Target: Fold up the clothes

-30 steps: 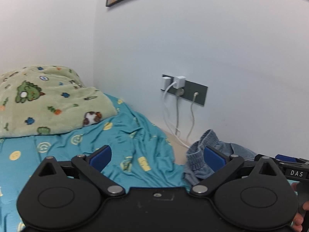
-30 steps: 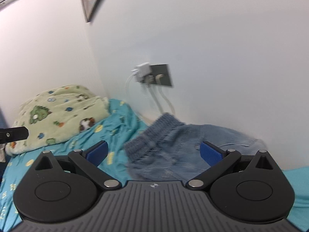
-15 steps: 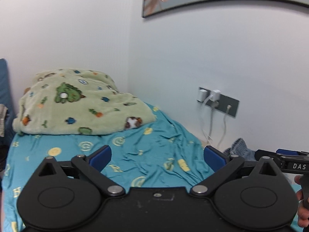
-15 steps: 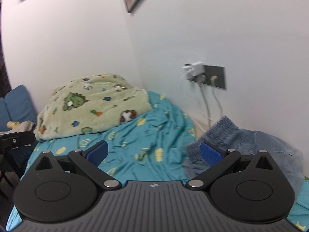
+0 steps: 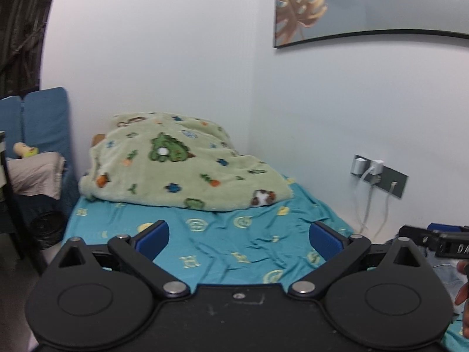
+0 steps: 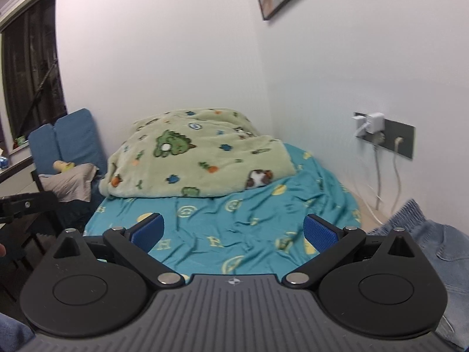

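A pair of blue denim shorts with an elastic waistband lies on the bed against the wall, at the right edge of the right wrist view; a sliver of it shows in the left wrist view. My left gripper is open and empty above the teal sheet. My right gripper is open and empty, with the shorts to the right of its right finger. The right gripper's body shows at the right edge of the left wrist view.
The bed has a teal patterned sheet. A green dinosaur blanket is heaped at its head. A wall socket with chargers and cables is on the right wall. A blue chair with a grey cloth stands left of the bed.
Both grippers have swung left and pulled back from the shorts. The shorts have slid from the middle to the right edge of both views. Both stay open.
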Demonstrator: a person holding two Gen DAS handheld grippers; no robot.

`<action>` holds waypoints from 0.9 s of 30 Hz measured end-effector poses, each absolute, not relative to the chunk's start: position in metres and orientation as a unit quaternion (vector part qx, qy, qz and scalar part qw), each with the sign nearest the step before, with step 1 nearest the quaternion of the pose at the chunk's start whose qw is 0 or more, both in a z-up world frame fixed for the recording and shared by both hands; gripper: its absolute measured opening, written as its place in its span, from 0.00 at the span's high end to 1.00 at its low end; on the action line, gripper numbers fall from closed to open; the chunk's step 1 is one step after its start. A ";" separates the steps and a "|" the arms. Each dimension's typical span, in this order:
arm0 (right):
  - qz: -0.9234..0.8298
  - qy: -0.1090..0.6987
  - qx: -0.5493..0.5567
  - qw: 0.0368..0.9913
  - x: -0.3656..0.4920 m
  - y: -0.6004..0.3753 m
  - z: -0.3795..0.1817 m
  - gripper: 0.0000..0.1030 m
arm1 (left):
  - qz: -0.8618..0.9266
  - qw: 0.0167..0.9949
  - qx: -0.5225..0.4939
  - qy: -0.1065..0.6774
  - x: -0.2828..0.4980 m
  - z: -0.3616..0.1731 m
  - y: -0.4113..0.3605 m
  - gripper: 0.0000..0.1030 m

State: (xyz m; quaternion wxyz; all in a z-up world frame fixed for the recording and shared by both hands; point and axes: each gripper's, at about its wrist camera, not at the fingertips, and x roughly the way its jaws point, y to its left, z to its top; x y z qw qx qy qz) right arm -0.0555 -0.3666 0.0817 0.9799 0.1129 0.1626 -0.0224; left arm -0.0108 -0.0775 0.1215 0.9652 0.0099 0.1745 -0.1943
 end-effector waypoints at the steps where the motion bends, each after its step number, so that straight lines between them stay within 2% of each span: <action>1: -0.017 0.162 0.114 0.980 -0.053 -0.364 0.083 0.00 | -0.187 0.967 0.009 0.175 -0.012 0.122 -0.071 0.01; 13: 0.059 0.174 0.108 0.977 -0.017 -0.307 0.079 0.00 | -0.126 0.976 -0.007 0.176 -0.012 0.111 -0.027 0.01; 27: 0.105 0.181 0.090 0.974 0.025 -0.266 0.051 0.00 | -0.079 0.977 0.005 0.199 0.028 0.054 -0.015 0.01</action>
